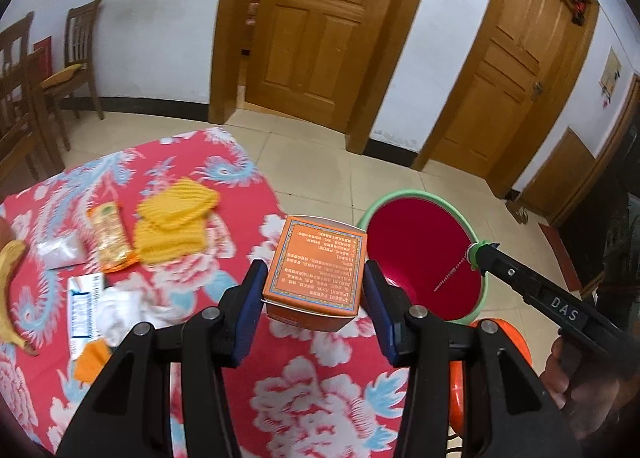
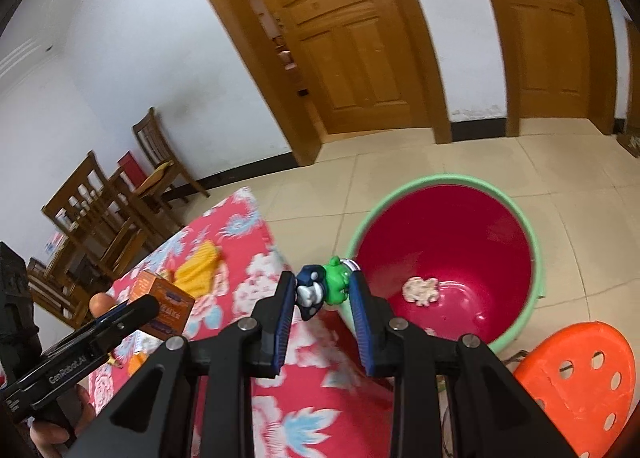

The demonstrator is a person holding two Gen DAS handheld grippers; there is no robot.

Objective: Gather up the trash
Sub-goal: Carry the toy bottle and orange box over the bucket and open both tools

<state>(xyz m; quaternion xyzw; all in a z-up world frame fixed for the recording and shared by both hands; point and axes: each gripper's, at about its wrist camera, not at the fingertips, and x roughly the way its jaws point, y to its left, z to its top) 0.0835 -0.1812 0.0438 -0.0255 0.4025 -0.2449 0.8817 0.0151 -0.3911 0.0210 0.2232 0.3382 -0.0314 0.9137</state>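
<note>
My left gripper (image 1: 314,290) is shut on an orange carton (image 1: 316,270), held above the table's right edge beside the bucket; the carton also shows in the right wrist view (image 2: 164,300). My right gripper (image 2: 324,290) is shut on a small green and blue toy figure (image 2: 326,288), held at the near rim of the red bucket with a green rim (image 2: 448,254). The bucket also shows in the left wrist view (image 1: 420,254), with my right gripper (image 1: 480,252) over it. A pale crumpled scrap (image 2: 420,290) lies on the bucket's bottom.
On the red floral tablecloth (image 1: 312,398) lie yellow knitted cloth (image 1: 176,222), a snack wrapper (image 1: 108,238), a clear bag (image 1: 60,250), a banana peel (image 1: 10,290), a white packet (image 1: 84,306) and white tissue (image 1: 128,310). An orange stool (image 2: 580,378) stands beside the bucket. Wooden chairs (image 1: 76,58) stand at the left.
</note>
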